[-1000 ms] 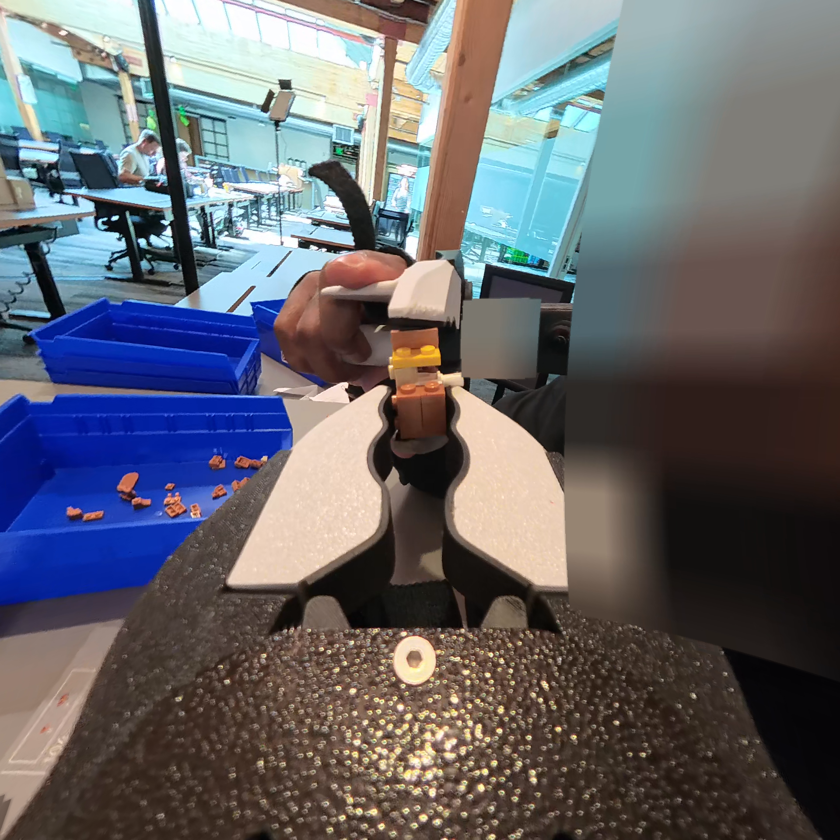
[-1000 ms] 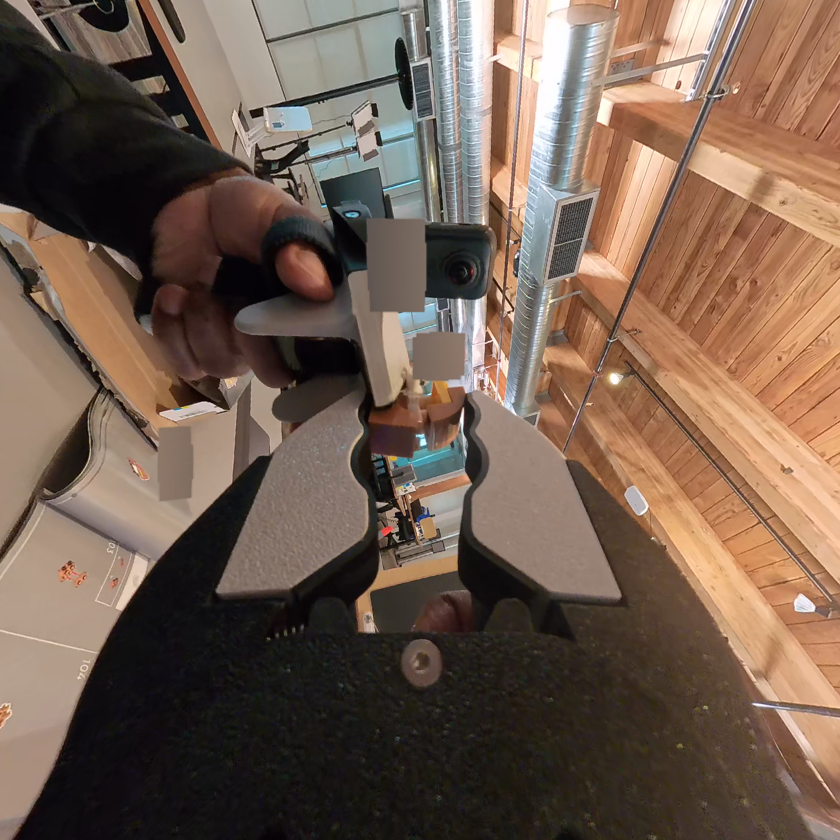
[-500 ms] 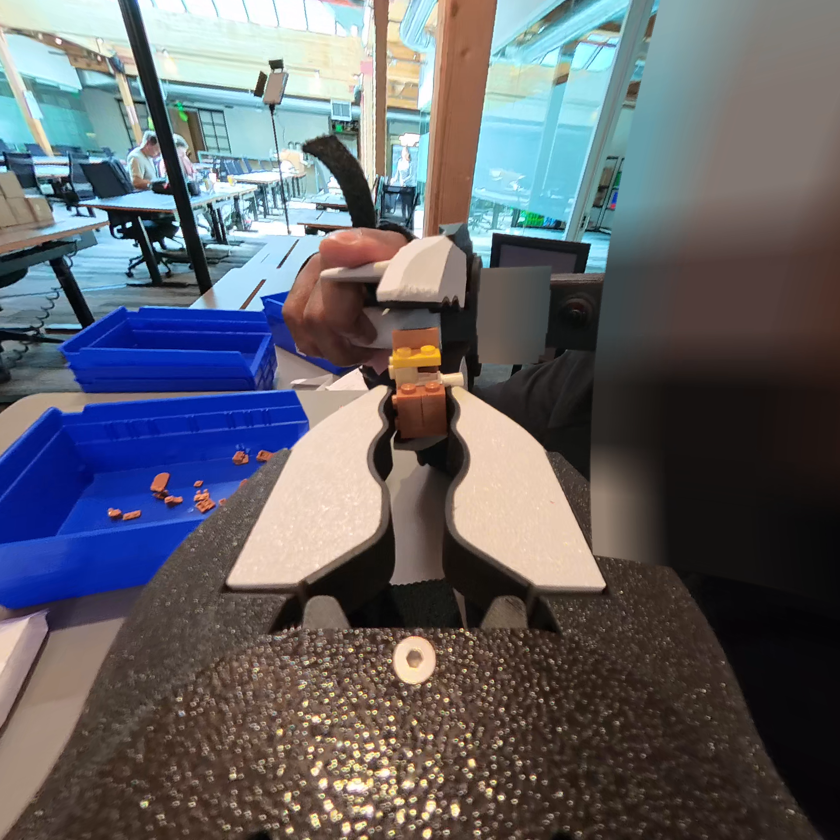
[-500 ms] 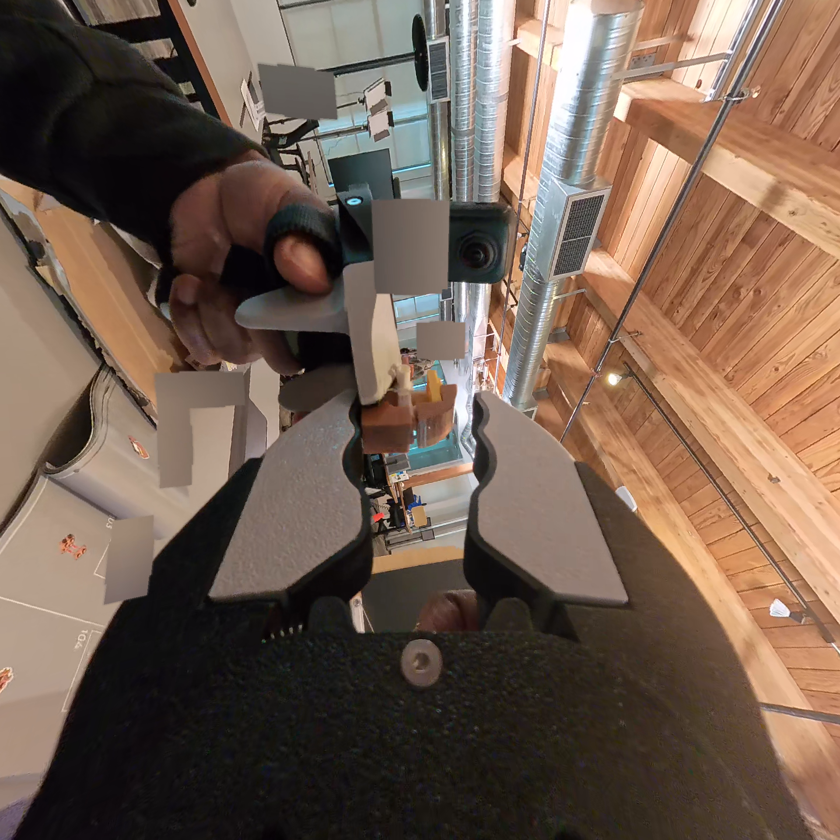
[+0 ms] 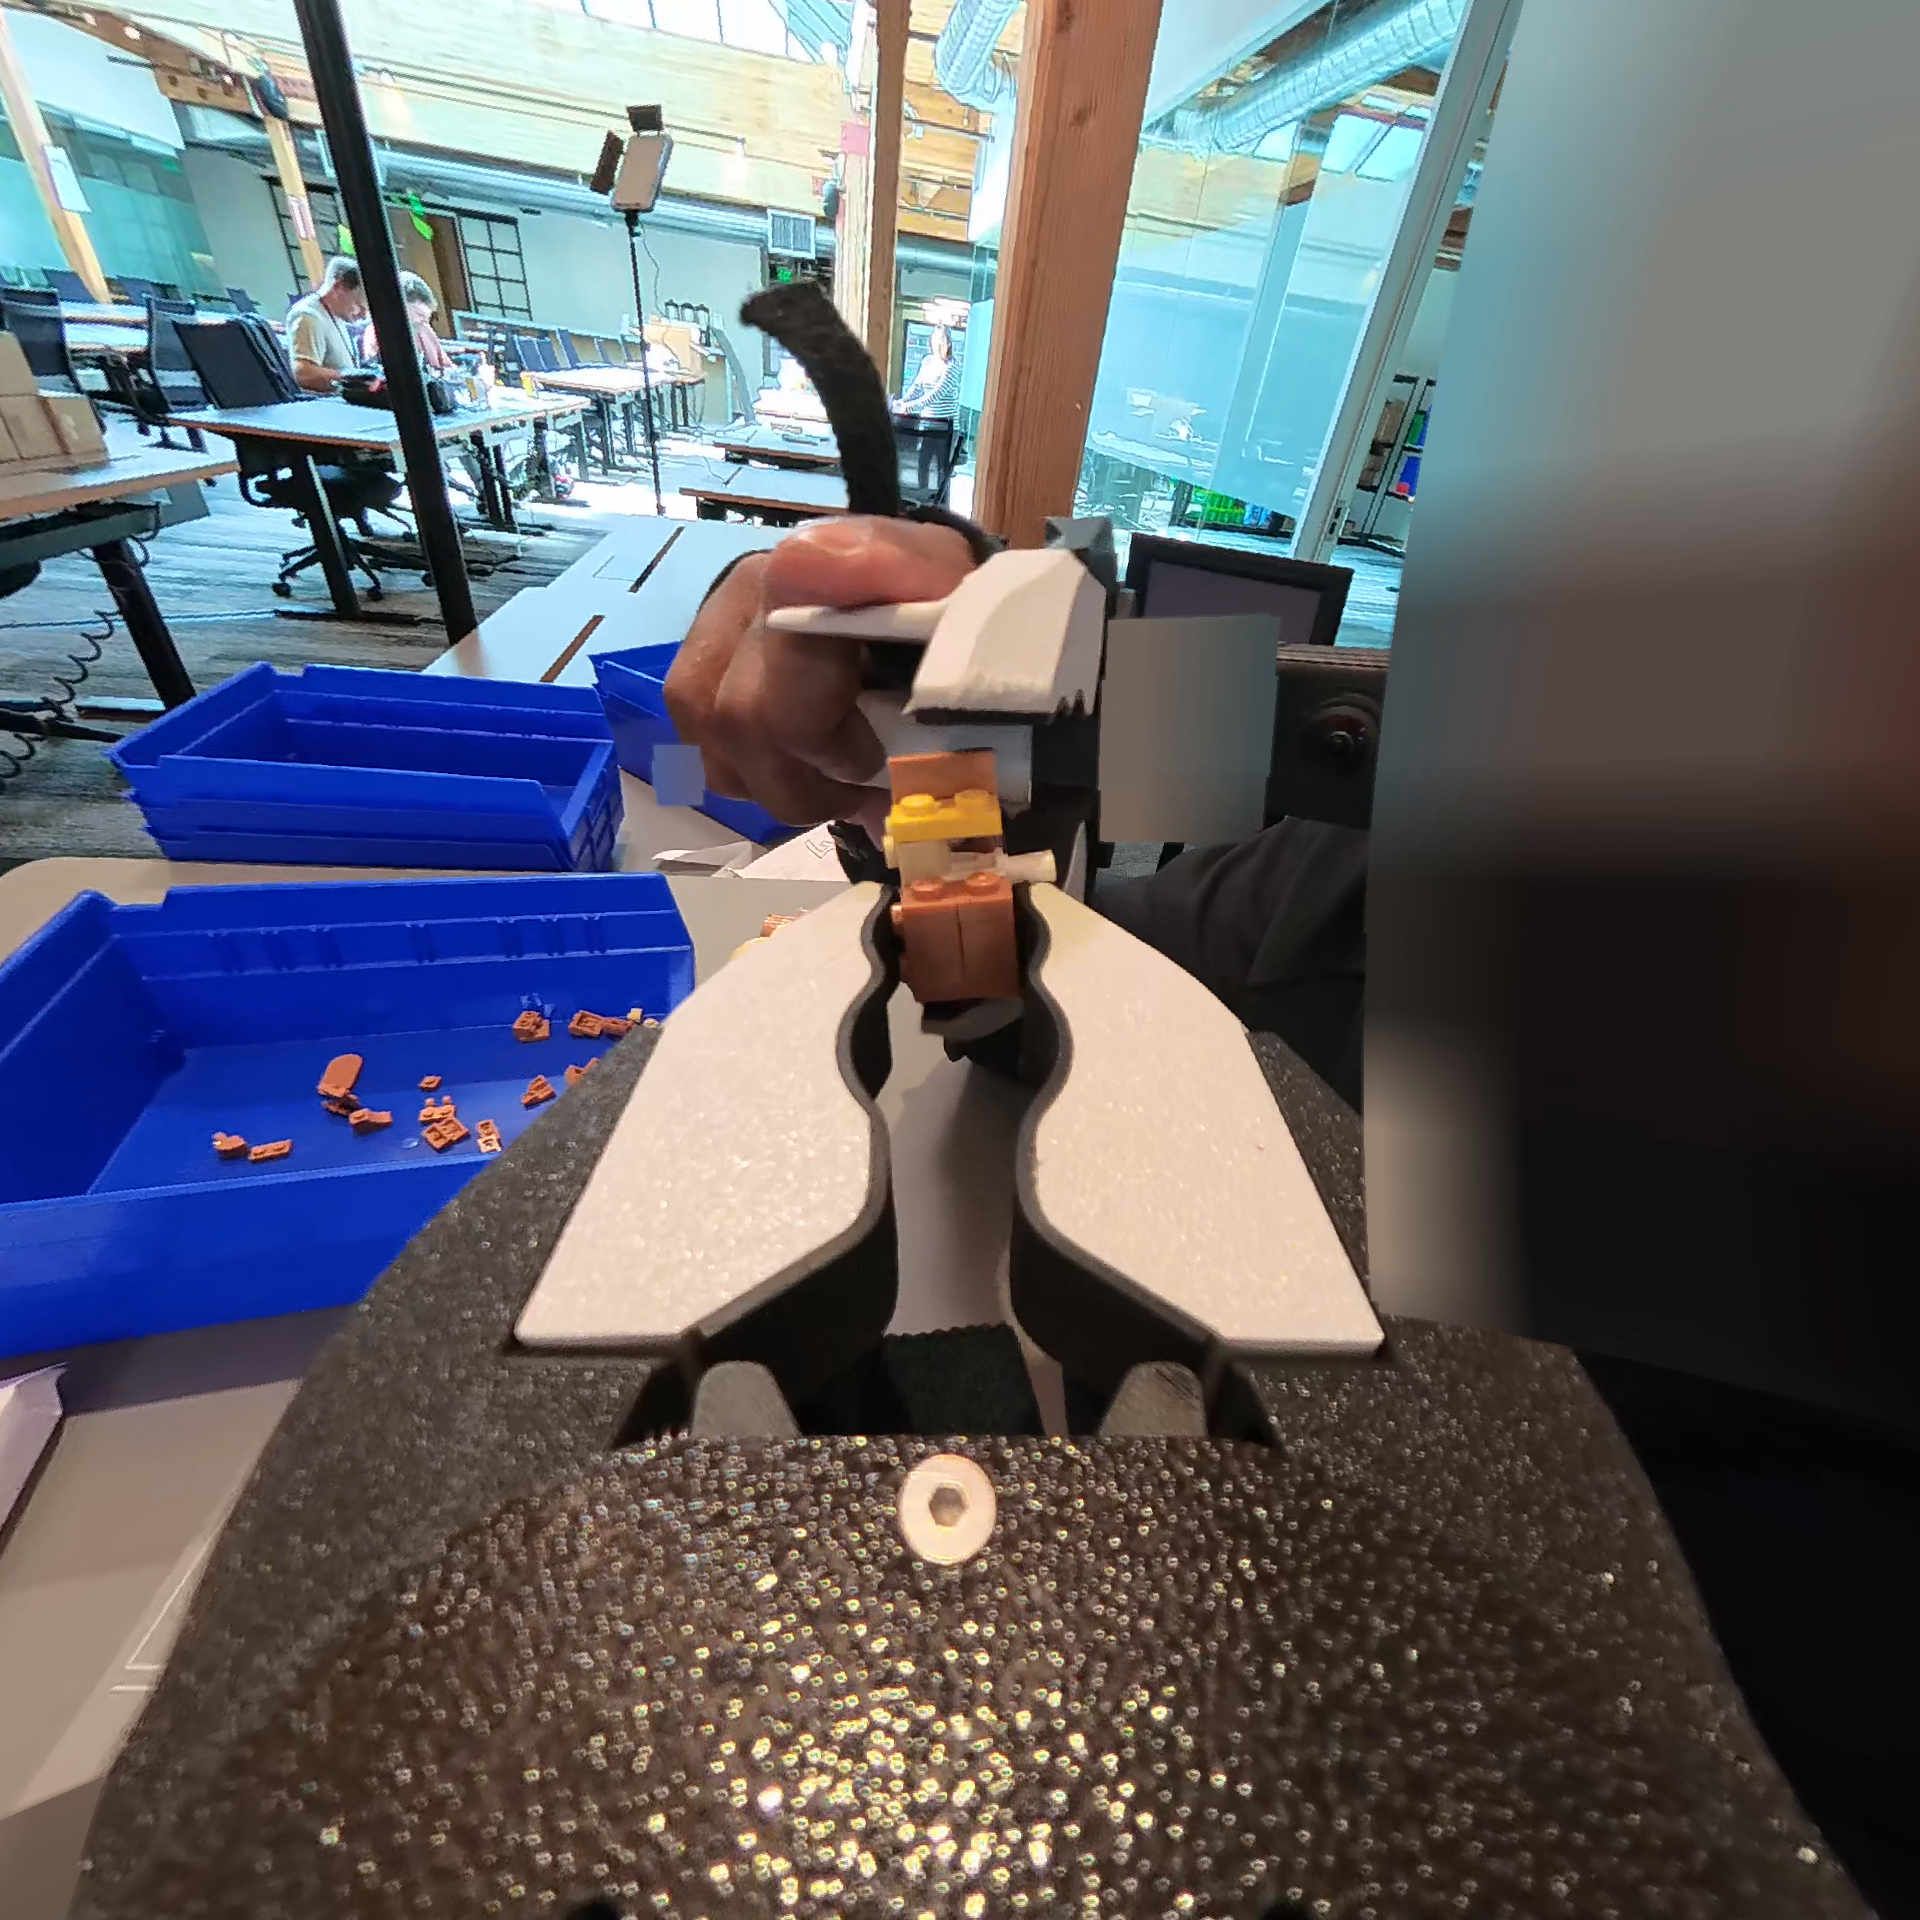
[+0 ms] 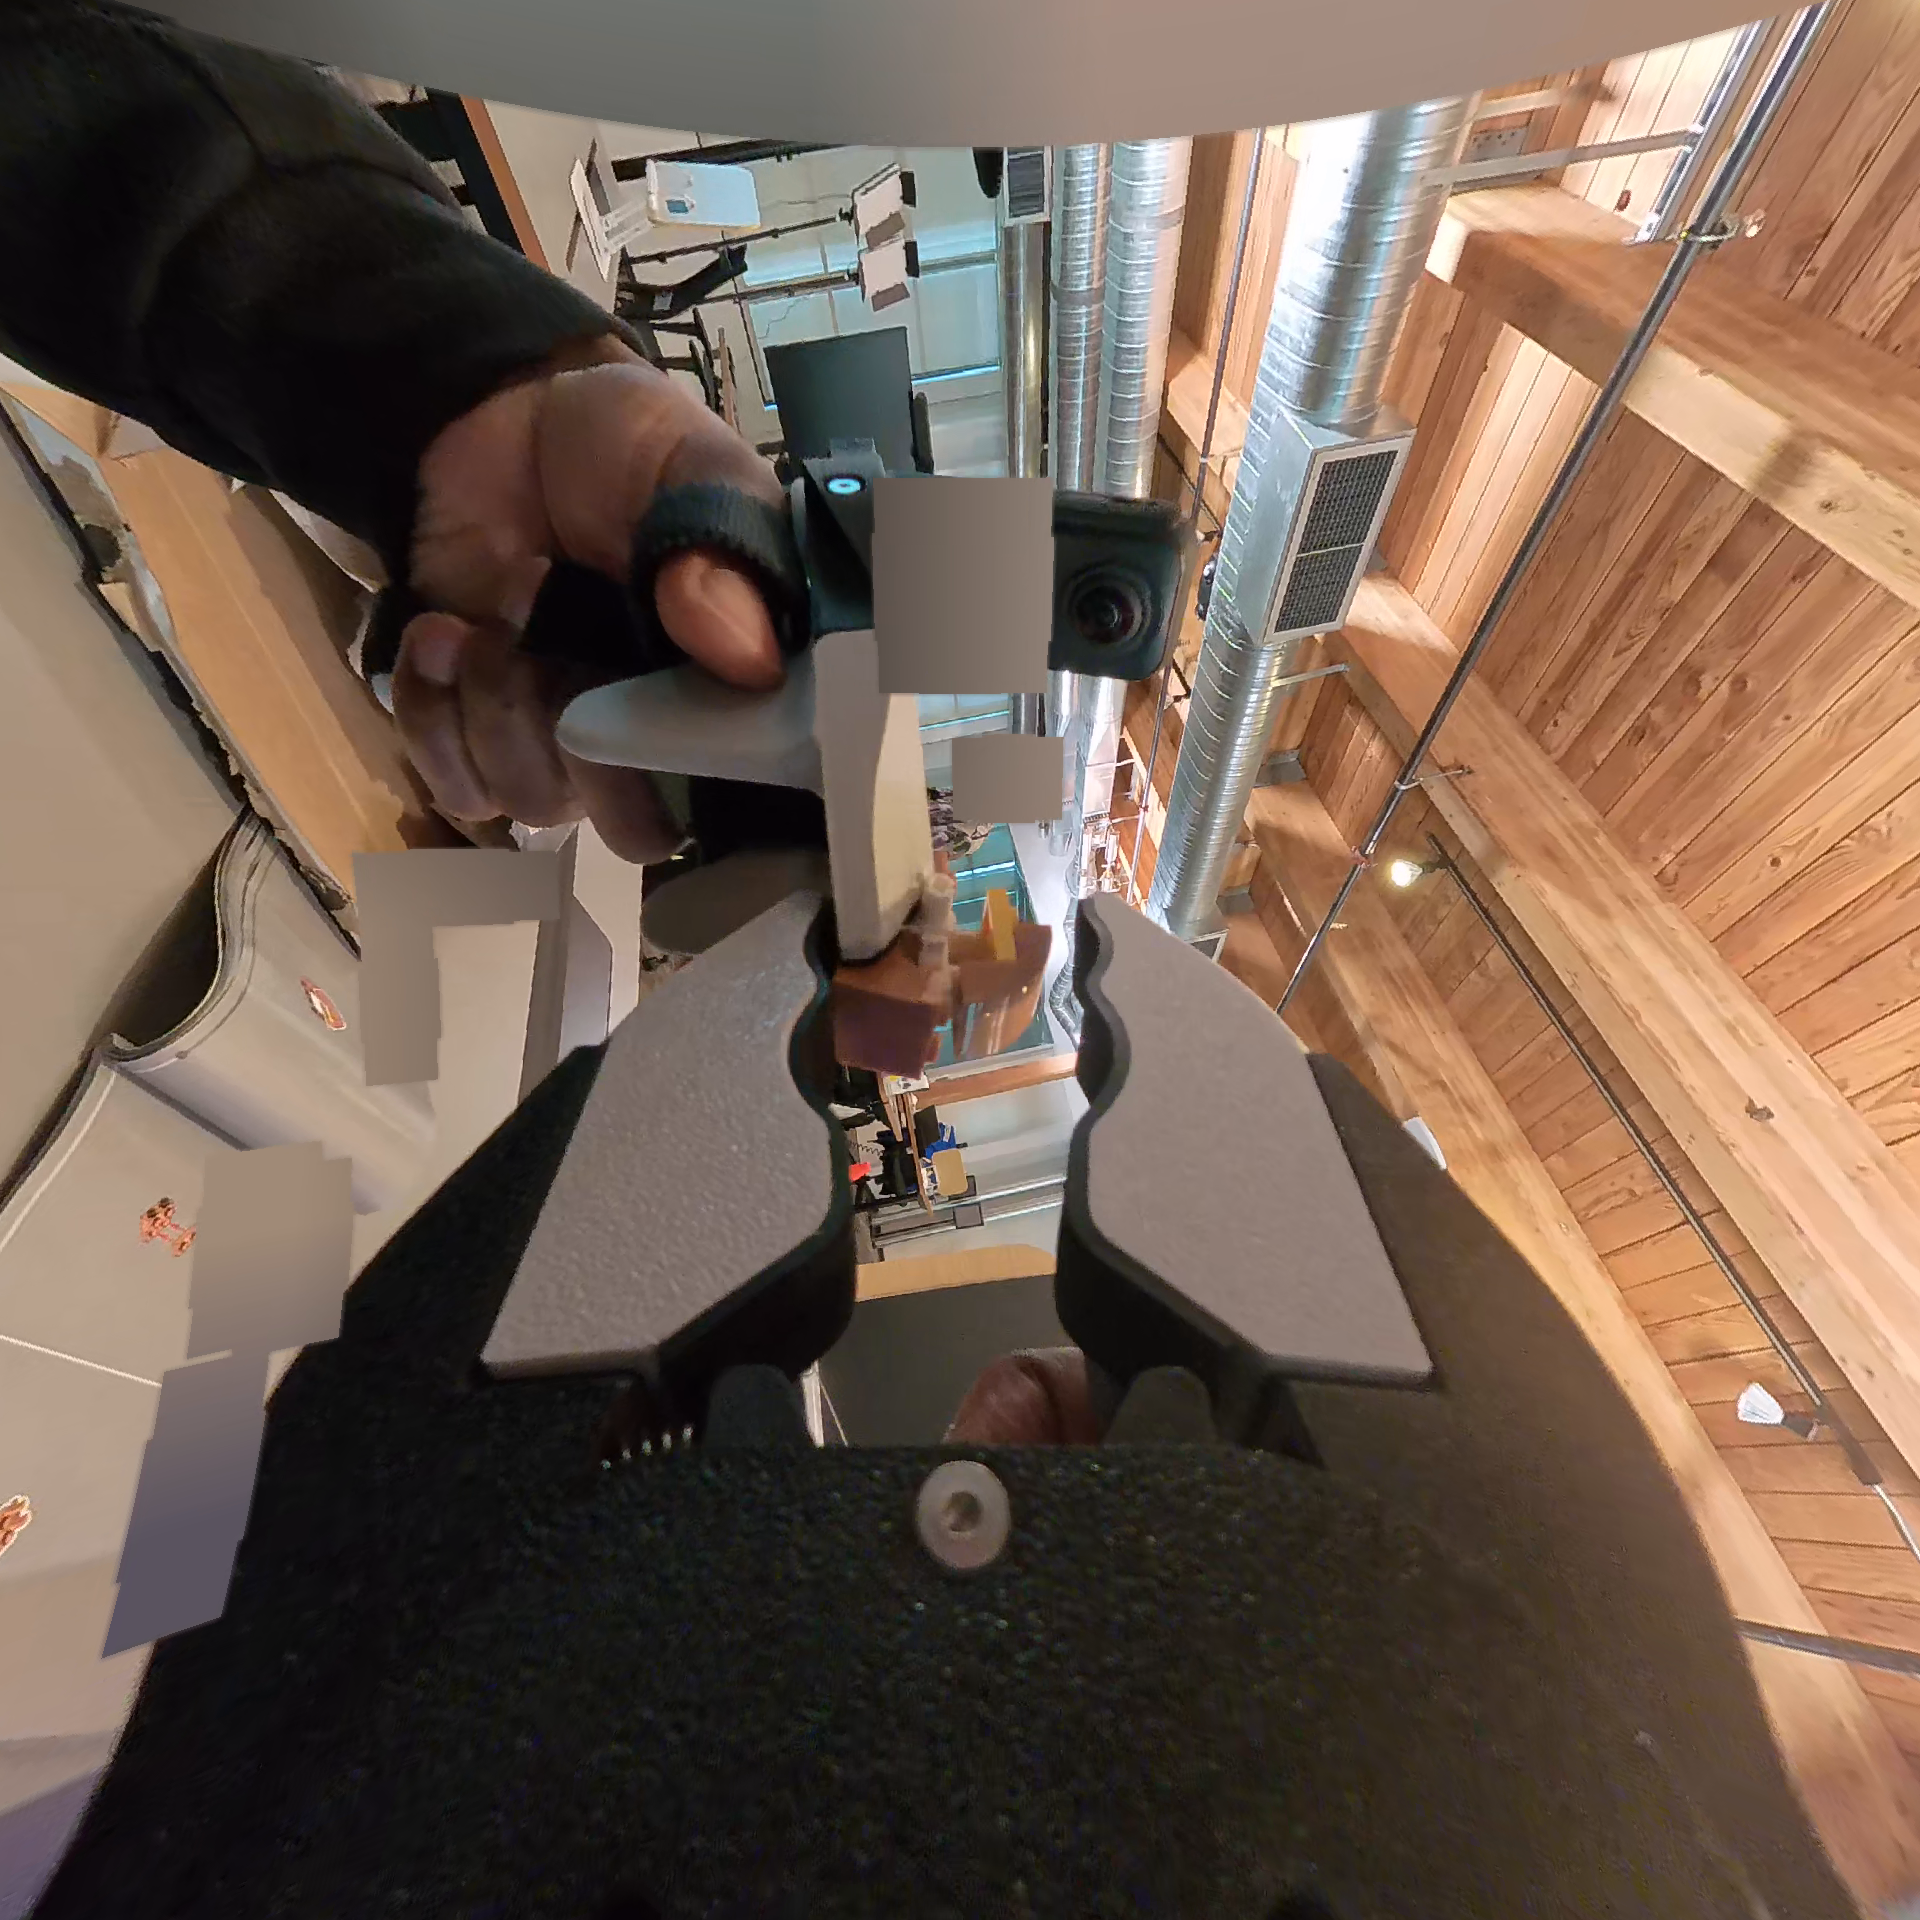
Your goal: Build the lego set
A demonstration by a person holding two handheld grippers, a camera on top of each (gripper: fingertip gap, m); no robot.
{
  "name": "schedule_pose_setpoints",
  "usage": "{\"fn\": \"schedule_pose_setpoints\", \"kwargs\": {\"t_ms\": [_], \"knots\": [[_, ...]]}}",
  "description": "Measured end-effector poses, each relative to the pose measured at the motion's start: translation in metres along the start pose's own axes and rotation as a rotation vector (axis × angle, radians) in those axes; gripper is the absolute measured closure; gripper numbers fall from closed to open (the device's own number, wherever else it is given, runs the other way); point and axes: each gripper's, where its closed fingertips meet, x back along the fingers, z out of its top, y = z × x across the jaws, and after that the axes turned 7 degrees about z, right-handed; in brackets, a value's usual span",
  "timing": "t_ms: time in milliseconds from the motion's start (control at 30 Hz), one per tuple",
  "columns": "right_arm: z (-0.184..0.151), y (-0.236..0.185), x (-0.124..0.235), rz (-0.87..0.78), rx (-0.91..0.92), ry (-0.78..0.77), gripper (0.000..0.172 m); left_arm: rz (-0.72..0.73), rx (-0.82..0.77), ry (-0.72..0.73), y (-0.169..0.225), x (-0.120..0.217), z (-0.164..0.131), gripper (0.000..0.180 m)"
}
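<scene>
The left gripper [image 5: 958, 940] is closed on a small brick model [image 5: 956, 883]: both of its pale fingertips press the sides of the brown block at the model's lower end, and the rest of the model, a cream layer with a white peg sticking out to the right, a yellow plate and another brown brick, stands above the tips. The right gripper [image 6: 948, 961] stands open around the same model [image 6: 940, 977]; in its own view the brown block lies against or very near its left fingertip [image 6: 769, 966], while a clear gap separates the model from the right fingertip [image 6: 1132, 966]. In the left wrist view the right gripper's pale fingers [image 5: 997, 644] sit just above the model's top, held by a hand [image 5: 790, 686]. In the right wrist view a pale finger of the left gripper [image 6: 873, 810] comes down onto the brown block, with the other hand [image 6: 540, 644] behind it in a dark sleeve. Farther out, on the grey table [image 5: 83, 1475], a blue bin [image 5: 343, 956] holds scattered small brown bricks [image 5: 416, 1101], and more blue bins [image 5: 364, 758] are stacked behind it.
</scene>
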Motion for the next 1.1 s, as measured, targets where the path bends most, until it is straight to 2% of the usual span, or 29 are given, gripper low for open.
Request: {"fn": "schedule_pose_setpoints", "kwargs": {"t_ms": [367, 600, 700, 833, 1100], "knots": [[0.007, -0.004, 0.002, 0.017, 0.022, 0.029, 0.128, -0.046, -0.002, -0.026, 0.008, -0.001, -0.005, 0.161], [0.008, -0.003, 0.004, 0.023, 0.013, 0.029, 0.128, -0.076, -0.039, 0.026, 0.012, -0.003, -0.003, 0.162], [0.008, -0.009, 0.003, 0.054, 0.001, 0.020, 0.129, -0.074, -0.008, 0.043, 0.014, -0.004, -0.007, 0.162], [0.012, -0.028, -0.001, 0.150, -0.042, 0.024, 0.127, -0.048, 0.098, 0.087, 0.018, 0.002, -0.024, 0.162], [0.039, -0.115, -0.009, 0.545, -0.163, 0.110, 0.130, -0.032, 0.402, 0.343, 0.042, 0.016, -0.090, 0.162]]}}
